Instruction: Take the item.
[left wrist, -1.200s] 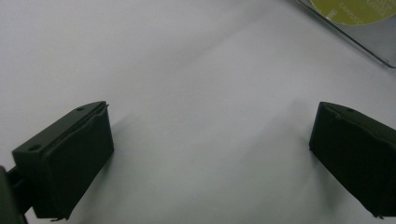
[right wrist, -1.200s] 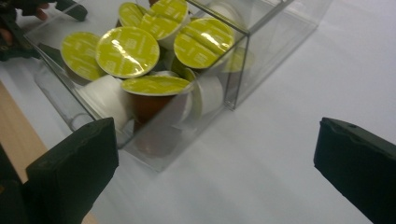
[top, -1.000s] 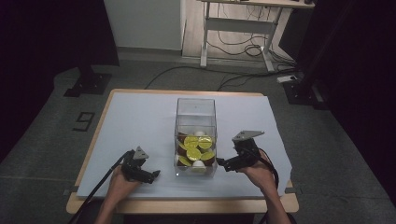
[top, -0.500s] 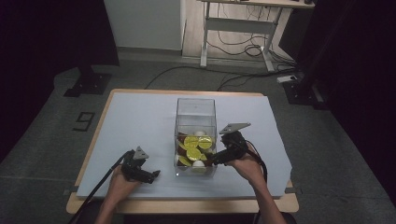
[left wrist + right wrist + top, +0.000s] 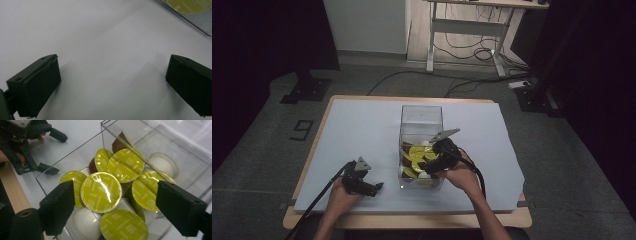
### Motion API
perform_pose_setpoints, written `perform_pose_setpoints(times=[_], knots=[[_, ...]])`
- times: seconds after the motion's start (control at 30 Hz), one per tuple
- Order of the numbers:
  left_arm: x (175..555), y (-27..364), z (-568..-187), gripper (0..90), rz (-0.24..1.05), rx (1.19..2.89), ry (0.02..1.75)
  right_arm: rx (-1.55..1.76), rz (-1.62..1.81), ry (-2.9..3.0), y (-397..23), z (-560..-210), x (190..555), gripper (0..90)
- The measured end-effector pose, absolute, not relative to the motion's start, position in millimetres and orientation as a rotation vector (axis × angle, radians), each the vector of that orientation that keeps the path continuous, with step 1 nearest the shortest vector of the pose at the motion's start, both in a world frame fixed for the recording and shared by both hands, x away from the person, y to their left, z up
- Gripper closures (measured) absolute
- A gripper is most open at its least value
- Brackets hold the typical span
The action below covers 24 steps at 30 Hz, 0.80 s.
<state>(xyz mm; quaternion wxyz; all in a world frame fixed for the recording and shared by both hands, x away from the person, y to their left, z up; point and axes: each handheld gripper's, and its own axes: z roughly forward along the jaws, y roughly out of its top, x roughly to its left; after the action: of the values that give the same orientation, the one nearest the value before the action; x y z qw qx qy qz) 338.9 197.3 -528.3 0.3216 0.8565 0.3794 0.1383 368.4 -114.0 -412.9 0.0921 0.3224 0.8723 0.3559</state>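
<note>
A clear plastic box [image 5: 421, 107] stands on the white sheet and holds several yellow-lidded coffee capsules [image 5: 416, 152] plus some white and brown ones. My right gripper [image 5: 431, 164] reaches into the box's near end from the right. In the right gripper view its jaws [image 5: 115, 205] have just been closing, and one yellow-lidded capsule [image 5: 101, 192] lies between them with a gap at each pad. My left gripper [image 5: 377, 187] rests on the sheet left of the box. Its jaws [image 5: 112, 82] are open over bare sheet.
The white sheet [image 5: 352, 130] covers a wooden table whose front edge [image 5: 412, 220] runs just before the hands. A corner of the box [image 5: 190, 17] shows at the top right of the left gripper view. Cables and a desk frame [image 5: 462, 30] stand on the floor behind.
My right gripper has moved left from beside the box to over its near end among the capsules. The left gripper has stayed put.
</note>
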Motion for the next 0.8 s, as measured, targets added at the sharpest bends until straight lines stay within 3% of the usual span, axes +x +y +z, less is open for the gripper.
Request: perform_pose_setpoints(times=[0.4,0.67,0.8], knots=[[339,197,-528,0.0,0.363,2.25,0.996,0.945,1.009,2.666,-95,-431,374,30.5],[339,197,-528,0.0,0.363,2.25,0.996,0.961,0.942,2.678,-89,-442,377,29.4],[339,197,-528,0.0,0.364,2.25,0.996,0.958,0.932,2.69,-85,-445,377,33.9]])
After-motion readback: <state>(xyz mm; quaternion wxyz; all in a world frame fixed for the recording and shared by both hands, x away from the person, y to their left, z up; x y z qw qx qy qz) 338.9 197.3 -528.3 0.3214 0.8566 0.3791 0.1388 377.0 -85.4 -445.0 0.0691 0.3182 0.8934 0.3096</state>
